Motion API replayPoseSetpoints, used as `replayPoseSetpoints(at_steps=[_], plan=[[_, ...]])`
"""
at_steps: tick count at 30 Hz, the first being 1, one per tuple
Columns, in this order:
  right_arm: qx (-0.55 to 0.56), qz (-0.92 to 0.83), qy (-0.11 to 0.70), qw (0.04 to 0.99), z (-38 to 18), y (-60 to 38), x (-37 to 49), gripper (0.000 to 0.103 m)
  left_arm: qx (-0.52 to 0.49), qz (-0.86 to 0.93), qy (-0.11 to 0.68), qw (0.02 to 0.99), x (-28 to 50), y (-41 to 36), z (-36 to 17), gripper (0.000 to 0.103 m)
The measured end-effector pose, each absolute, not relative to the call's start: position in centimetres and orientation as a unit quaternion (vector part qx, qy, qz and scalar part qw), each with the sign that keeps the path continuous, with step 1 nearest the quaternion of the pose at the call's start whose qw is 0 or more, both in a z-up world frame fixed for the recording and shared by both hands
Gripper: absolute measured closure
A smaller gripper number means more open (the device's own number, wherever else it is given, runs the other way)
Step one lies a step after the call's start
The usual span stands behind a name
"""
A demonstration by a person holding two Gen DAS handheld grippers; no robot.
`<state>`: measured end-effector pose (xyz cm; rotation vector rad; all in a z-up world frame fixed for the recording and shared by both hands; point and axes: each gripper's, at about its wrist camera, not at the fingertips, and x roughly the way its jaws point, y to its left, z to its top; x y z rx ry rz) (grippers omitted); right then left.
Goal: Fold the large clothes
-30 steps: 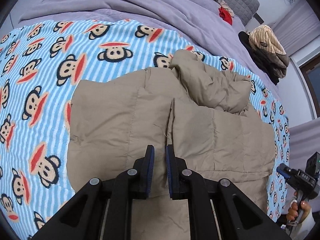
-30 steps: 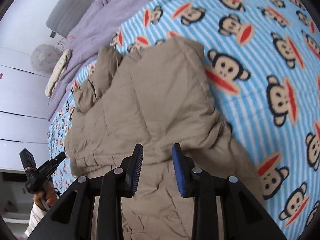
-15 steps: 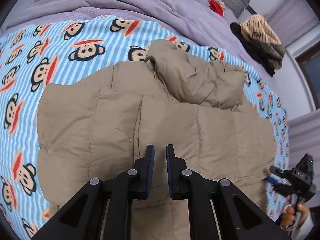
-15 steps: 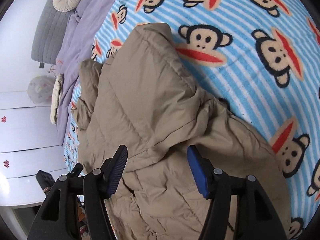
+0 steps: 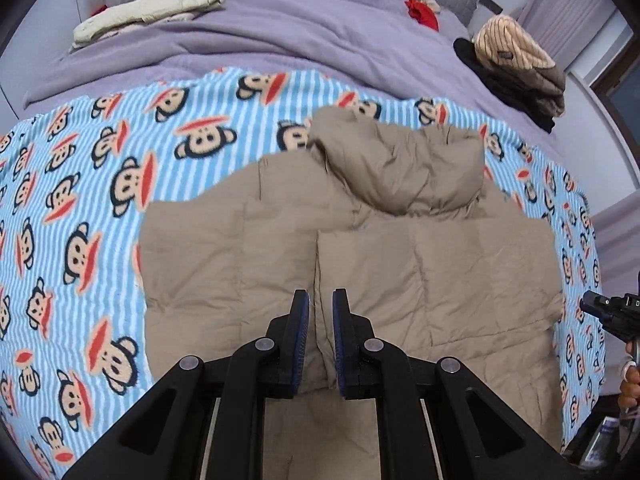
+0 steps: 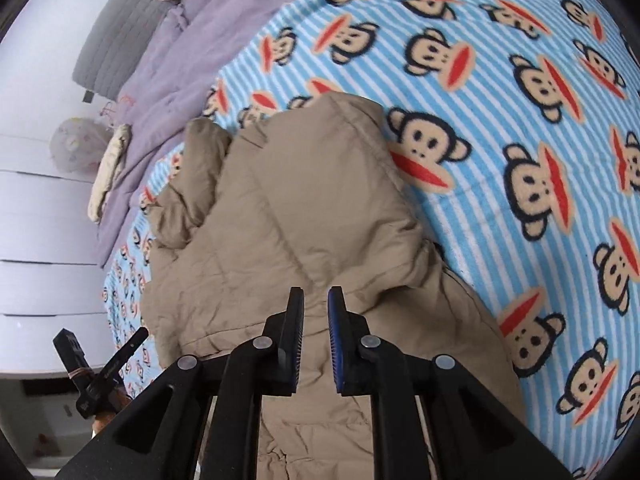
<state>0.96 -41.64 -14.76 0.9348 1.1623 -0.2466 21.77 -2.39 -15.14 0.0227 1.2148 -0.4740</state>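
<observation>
A tan padded jacket (image 5: 400, 272) lies on the blue striped monkey blanket (image 5: 100, 200), its hood (image 5: 400, 168) bunched at the far end and one panel folded over the middle. My left gripper (image 5: 320, 296) hovers shut above the folded panel's edge, with no cloth lifted by it. In the right wrist view the jacket (image 6: 300, 200) runs away from me. There my right gripper (image 6: 316, 292) has its jaws closing on the folded hem, and wrinkles gather at its fingertips.
A purple duvet (image 5: 280, 40) covers the far bed and carries a folded cream garment (image 5: 148, 12), a red item (image 5: 420, 16) and a pile of dark and striped clothes (image 5: 516, 64). White drawers (image 6: 40, 240) stand beside the bed. The blanket (image 6: 500, 80) stretches bare to the right.
The right jaws spread wide over the jacket's folded hem, then narrowed onto it. The left gripper stayed shut and drew back and up, so more of the bed shows.
</observation>
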Motion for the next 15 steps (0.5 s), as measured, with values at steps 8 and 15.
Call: replayPoseSetpoints(at_steps=[8, 15], plan=[[0.331, 0.023, 0.512, 0.792, -6.6, -37.0, 15.9, 0.084, -0.018, -0.222, 0.501, 0.836, 28.7, -2.8, -9.3, 0.091], [0.317, 0.087, 0.53, 0.781, -6.9, -29.9, 26.7, 0.084, 0.002, -0.143, 0.567, 0.811, 30.2, -4.1, -19.4, 0.091]])
